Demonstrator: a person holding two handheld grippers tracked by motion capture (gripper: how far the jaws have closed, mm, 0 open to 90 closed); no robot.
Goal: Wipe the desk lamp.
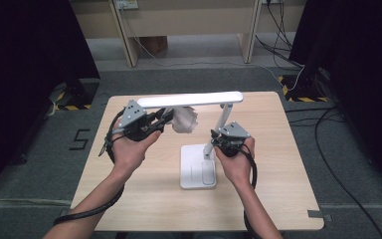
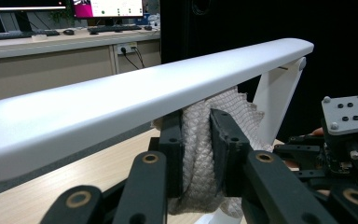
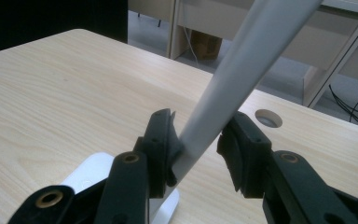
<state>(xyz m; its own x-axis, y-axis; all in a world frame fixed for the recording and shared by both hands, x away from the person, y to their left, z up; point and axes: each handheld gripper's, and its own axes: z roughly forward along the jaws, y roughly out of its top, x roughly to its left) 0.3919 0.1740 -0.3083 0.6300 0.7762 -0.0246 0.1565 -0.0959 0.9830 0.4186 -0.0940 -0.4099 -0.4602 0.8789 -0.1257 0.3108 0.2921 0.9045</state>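
Note:
A white desk lamp stands mid-table, with a flat base [image 1: 198,169], a tilted stem [image 1: 223,117] and a long head bar [image 1: 189,99]. My left gripper [image 1: 165,119] is shut on a bunched white cloth [image 1: 185,120] just under the head bar. In the left gripper view the cloth [image 2: 196,154] is squeezed between the jaws of the left gripper [image 2: 196,123], touching the underside of the head bar [image 2: 135,95]. My right gripper [image 1: 215,140] is shut on the lower stem. In the right gripper view the stem [image 3: 233,84] runs up between both pads of the right gripper [image 3: 199,128].
The light wooden table [image 1: 144,199] has a cable hole [image 3: 268,118] near its far edge. Desk legs [image 1: 129,45] and floor cables [image 1: 298,74] lie beyond it. Black partitions stand at both sides. The right gripper's grey plate [image 2: 349,112] shows close by in the left gripper view.

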